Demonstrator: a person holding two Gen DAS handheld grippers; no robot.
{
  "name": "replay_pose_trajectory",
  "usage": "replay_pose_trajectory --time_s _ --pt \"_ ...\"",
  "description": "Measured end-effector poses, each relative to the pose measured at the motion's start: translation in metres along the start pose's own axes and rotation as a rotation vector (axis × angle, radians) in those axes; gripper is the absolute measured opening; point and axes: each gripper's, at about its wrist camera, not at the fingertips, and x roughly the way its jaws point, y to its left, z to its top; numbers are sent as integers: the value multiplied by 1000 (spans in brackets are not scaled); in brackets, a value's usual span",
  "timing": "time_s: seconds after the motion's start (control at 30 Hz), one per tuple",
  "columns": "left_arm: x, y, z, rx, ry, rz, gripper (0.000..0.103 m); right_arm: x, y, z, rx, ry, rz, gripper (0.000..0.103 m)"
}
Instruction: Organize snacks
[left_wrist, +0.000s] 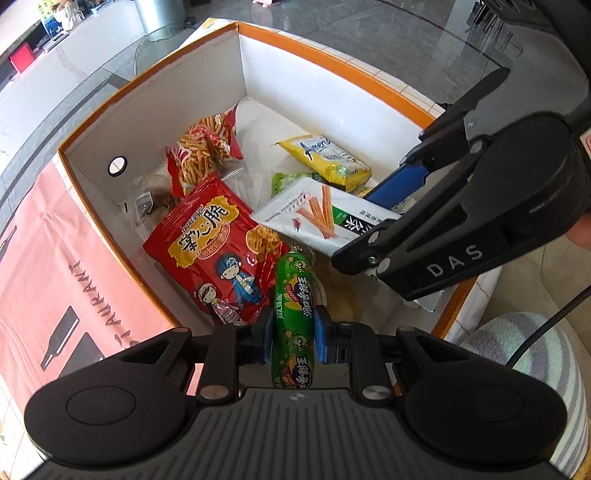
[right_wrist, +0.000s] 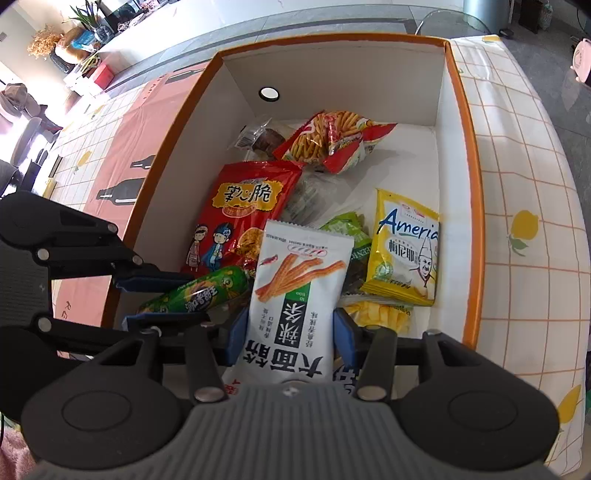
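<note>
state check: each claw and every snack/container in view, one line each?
Left claw: shut on green corn sausage, over the box.
Right claw: shut on white spicy-stick packet, over the box.
Orange-rimmed white cardboard box: open, partly filled.
Red cartoon crisp bag: lying in box, sealed.
Yellow Ameria packet: lying in box.
Clear-and-red fried-stick bag: lying at the far end.

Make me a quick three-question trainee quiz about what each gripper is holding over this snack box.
1. True or false: the left gripper is shut on the green corn sausage.
2. Which does the right gripper hold? A) yellow chip bag B) white spicy-stick packet C) red noodle-snack bag
3. Fill in: the orange-rimmed box has a round ____ in its end wall.

Key: 1 true; 2 B; 3 hole.
</note>
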Motion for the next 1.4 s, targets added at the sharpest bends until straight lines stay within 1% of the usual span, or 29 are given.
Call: replay_pose_trajectory --time_s 0.2,0.4,0.57,0.7,0.8,0.9,1.03,1.13,1.2,1.27,1.4 --pt "-1 -2 1 7 5 -2 25 2 4 5 15 31 -14 50" --pt "-1 0 0 1 7 0 25 2 -2 7 86 51 7 51" --pt "-10 0 -5 -2 -16 -5 26 0 -2 5 127 64 11 51" --pt "-19 -2 -9 5 -32 4 29 -1 4 5 121 73 -15 51" --pt "-29 -2 -12 0 -53 6 31 -5 7 6 134 71 -22 57" --pt "-41 -1 -15 -14 -77 13 34 -16 12 5 138 55 -37 58" --pt "-68 -2 -26 -47 -142 26 40 -39 23 1 137 9 -60 59" --pt "-96 -3 -41 -87 -222 41 44 -63 38 -8 127 -48 -67 59" --pt "-114 -4 -53 -132 -276 58 45 -78 51 -17 111 -98 -82 59" --pt "-135 -6 -68 -173 -347 83 47 -92 65 -27 86 -146 -102 59" --pt "-173 -11 -95 -263 -473 167 51 -119 99 -50 38 -263 -131 59"
